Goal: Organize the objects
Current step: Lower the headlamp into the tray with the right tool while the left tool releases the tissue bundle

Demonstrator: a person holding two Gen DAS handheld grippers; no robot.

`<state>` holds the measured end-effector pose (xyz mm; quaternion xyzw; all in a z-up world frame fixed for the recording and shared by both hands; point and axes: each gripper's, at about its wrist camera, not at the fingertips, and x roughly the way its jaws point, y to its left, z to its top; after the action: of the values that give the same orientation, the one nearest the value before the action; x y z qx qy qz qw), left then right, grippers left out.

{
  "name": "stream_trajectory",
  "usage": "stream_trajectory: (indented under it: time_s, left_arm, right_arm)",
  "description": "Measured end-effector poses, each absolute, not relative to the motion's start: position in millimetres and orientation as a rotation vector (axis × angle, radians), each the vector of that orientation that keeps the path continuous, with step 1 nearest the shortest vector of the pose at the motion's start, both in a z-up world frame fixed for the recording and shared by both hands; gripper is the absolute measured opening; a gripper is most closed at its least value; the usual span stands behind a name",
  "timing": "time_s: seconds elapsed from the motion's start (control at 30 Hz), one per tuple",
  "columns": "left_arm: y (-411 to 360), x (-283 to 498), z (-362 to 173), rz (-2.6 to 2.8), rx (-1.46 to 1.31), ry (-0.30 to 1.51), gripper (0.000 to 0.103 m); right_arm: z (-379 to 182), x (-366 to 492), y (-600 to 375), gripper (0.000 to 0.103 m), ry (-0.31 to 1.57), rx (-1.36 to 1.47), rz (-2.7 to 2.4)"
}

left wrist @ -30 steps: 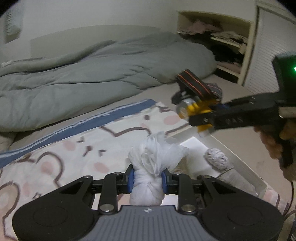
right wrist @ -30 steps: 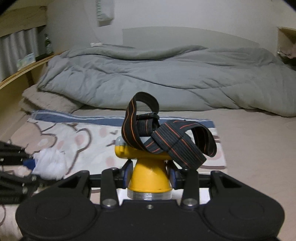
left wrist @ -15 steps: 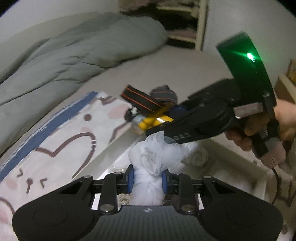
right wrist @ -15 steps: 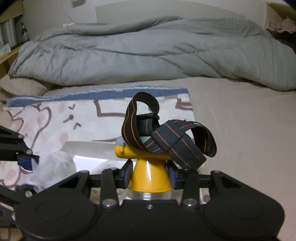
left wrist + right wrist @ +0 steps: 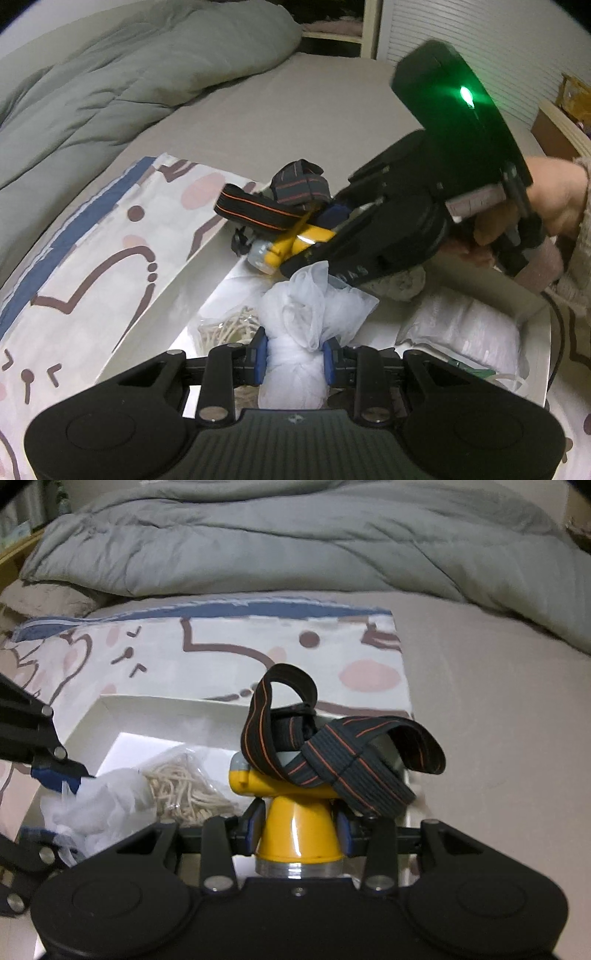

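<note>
The left hand-held gripper is clamped narrowly on a white mesh bundle, held over the open white box. The right hand-held gripper grips the yellow cone of a headlamp, its black-and-orange strap looped above, also over the box.

Only the left view shows the person's hand on the right tool, plus a grey speckled item and a white packet in the box. The right view shows the bag of pale cords more clearly.

The box sits on a patterned cloth on the bed; a grey duvet lies beyond, with bare mattress between them and to the right of the cloth.
</note>
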<state>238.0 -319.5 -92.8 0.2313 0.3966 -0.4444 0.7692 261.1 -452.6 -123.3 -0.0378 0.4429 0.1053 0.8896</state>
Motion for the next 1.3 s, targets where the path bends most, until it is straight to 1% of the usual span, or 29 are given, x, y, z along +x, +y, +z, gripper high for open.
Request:
stream_trajectory:
  time_s: [0.17,0.33,0.53,0.6,0.63,0.67,0.73,0.87,0.93,1.17,1.3]
  left_arm:
    - [-336,235,-98,-1.011,0.570,0.854,0.030]
    - [-357,235,-101,-1.038,0.646,0.841,0.030]
    - [-377,228,-107,-1.080,0.705,0.832,0.033]
    - [-381,225,-109,-1.076,0.713,0.839,0.042]
    - [-381,224,-109,-1.058,0.712,0.836,0.052]
    - [-381,224,-109,-1.043,0.706,0.832,0.060]
    - [-378,227,-109,-1.019,0.671,0.842,0.063]
    - [-368,230,-104,-0.983,0.609,0.869,0.064]
    - [-363,228,-101,-0.973,0.588,0.866,0.065]
    - [-344,221,-86,-0.919,0.507,0.879,0.066]
    - [-331,212,-73,-0.871,0.464,0.881,0.066]
  right_arm:
    - [-118,268,-466,0.042,0.962,0.030,0.152]
    - [-93,263,-488,0.042,0.890,0.161,0.158]
    - [-83,259,-490,0.042,0.859,0.167,0.173]
    - [-84,257,-489,0.042,0.864,0.160,0.173]
    - [-85,256,-489,0.042,0.869,0.156,0.174]
    - [-85,256,-489,0.042,0.873,0.153,0.172]
    - [-86,255,-489,0.042,0.882,0.148,0.169]
    - [-87,251,-490,0.043,0.894,0.136,0.164]
    - [-87,249,-489,0.045,0.898,0.132,0.158]
    - [-78,241,-481,0.045,0.896,0.106,0.159]
    - [-67,233,-475,0.051,0.890,0.089,0.152]
